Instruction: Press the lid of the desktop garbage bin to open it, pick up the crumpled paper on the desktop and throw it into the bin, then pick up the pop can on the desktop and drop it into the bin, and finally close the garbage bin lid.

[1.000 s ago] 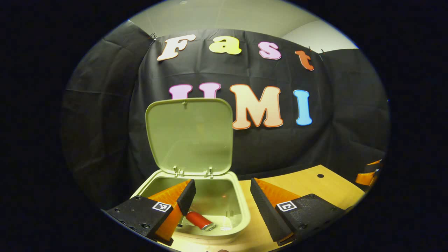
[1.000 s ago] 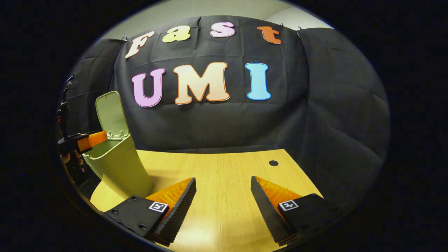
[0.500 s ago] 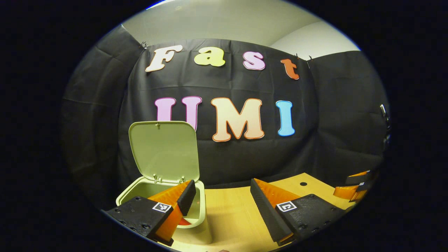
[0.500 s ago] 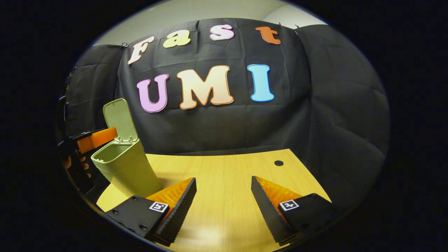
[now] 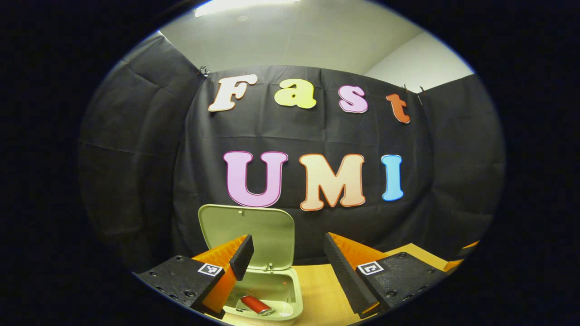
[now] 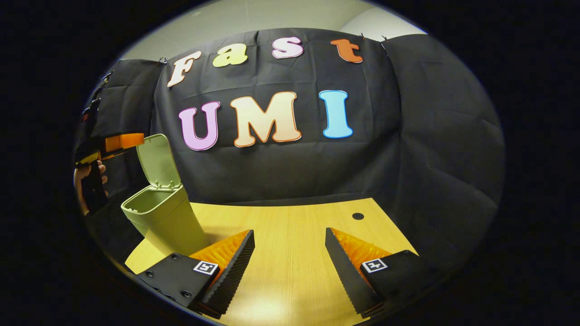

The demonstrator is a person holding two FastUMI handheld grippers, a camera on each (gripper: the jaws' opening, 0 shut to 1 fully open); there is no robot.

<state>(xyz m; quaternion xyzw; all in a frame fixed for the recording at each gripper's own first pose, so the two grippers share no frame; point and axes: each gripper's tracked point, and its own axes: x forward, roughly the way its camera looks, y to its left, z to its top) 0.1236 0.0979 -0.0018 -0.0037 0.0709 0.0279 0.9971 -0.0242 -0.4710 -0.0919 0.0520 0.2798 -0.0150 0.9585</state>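
Left hand-held gripper (image 5: 287, 256) released, fingers spread, raised above and in front of the garbage bin (image 5: 272, 294). Lid (image 5: 253, 233) upright, hinged open at the back. Pop can (image 5: 256, 304) lying on its side inside the bin. Right hand-held gripper (image 6: 290, 251) released, grasping nothing, low over the bare wooden counter (image 6: 290, 226), bin (image 6: 165, 217) off to its left.

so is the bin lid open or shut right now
Open. The lid stands upright on its hinge behind the bin, and the left gripper view looks straight into the bin, where the can lies.
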